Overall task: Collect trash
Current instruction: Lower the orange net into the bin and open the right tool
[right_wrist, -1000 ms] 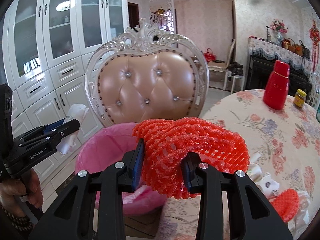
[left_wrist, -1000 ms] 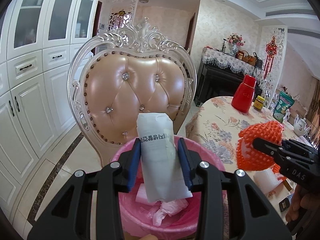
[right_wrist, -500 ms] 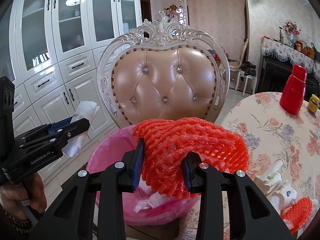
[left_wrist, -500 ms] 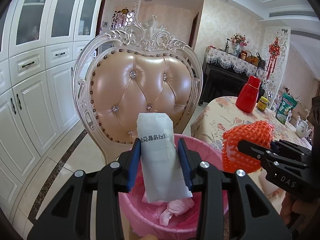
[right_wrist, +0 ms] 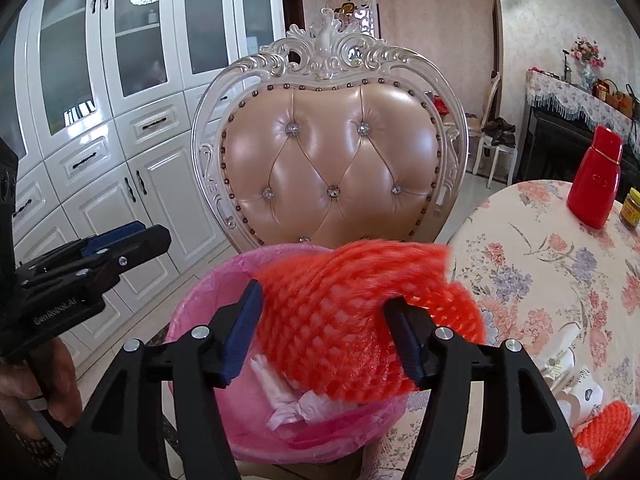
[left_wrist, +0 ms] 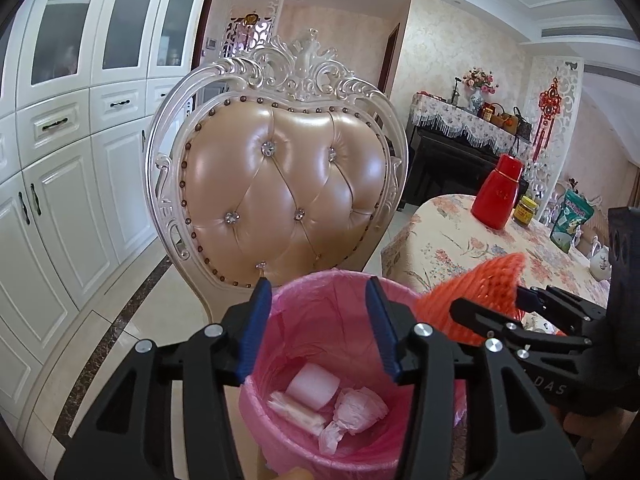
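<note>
The pink trash bin [left_wrist: 320,364] has a pink bag inside it and sits in front of a fancy chair [left_wrist: 280,184]. Down in the bin lie a white packet [left_wrist: 312,386] and some crumpled wrappers [left_wrist: 360,406].

The left claw [left_wrist: 318,326] hangs right over the bin. Its jaws are opening, and nothing is between them. You can see straight down into the bin through the gap.

The orange foam net [right_wrist: 352,320] is over the rim of the bin, on the side near the surface [right_wrist: 552,280]. It sits between the two fingers of the right claw [right_wrist: 324,330]. That claw's jaws are opening too. The net looks blurry and fills the gap, so I cannot tell if the pads are pressing on it.

A hand [right_wrist: 32,384] holds the left claw's handle.

The surface has a flowery cloth. On it stand a red bottle [right_wrist: 596,180] and a small jar [right_wrist: 630,208]. Another orange net [right_wrist: 604,428] and some white scraps [right_wrist: 576,384] lie near its edge. White cupboards [right_wrist: 100,128] stand behind the chair.
</note>
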`<state>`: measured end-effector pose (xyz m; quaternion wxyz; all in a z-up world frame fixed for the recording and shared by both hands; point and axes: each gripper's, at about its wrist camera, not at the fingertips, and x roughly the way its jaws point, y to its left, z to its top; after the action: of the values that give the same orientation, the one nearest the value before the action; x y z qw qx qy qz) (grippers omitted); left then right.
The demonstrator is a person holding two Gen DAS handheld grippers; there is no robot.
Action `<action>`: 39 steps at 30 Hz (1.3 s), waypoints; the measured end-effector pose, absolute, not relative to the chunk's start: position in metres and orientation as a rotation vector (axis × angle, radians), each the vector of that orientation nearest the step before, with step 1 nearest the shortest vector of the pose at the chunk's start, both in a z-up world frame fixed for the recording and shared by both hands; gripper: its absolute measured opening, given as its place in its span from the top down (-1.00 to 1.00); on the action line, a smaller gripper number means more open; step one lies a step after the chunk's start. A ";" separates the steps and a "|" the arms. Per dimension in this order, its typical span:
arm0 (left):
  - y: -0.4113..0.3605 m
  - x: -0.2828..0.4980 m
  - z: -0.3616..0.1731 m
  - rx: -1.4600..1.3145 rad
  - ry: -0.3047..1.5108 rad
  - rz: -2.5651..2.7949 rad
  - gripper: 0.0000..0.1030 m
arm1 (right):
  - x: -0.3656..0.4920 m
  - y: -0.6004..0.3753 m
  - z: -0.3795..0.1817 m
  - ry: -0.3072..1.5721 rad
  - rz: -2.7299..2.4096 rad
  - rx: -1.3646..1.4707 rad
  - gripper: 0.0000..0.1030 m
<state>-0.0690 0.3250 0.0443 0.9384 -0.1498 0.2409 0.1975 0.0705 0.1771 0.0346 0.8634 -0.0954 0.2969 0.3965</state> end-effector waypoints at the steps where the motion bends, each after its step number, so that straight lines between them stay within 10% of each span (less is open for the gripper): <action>1: 0.325 -0.069 0.045 -0.307 0.489 0.403 -0.01 | 0.070 0.178 0.035 0.622 0.830 -0.203 -0.18; 15: 0.328 -0.081 0.050 -0.326 0.467 0.414 -0.02 | 0.070 0.179 0.034 0.625 0.844 -0.236 -0.64; 39: 0.319 -0.101 0.065 -0.303 0.438 0.442 -0.04 | 0.052 0.186 0.016 0.750 0.954 -0.289 -0.64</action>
<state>-0.1010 0.3191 0.0651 0.9407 -0.1483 0.2147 0.2168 0.0522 0.1858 0.0156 0.8116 -0.1355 0.3512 0.4468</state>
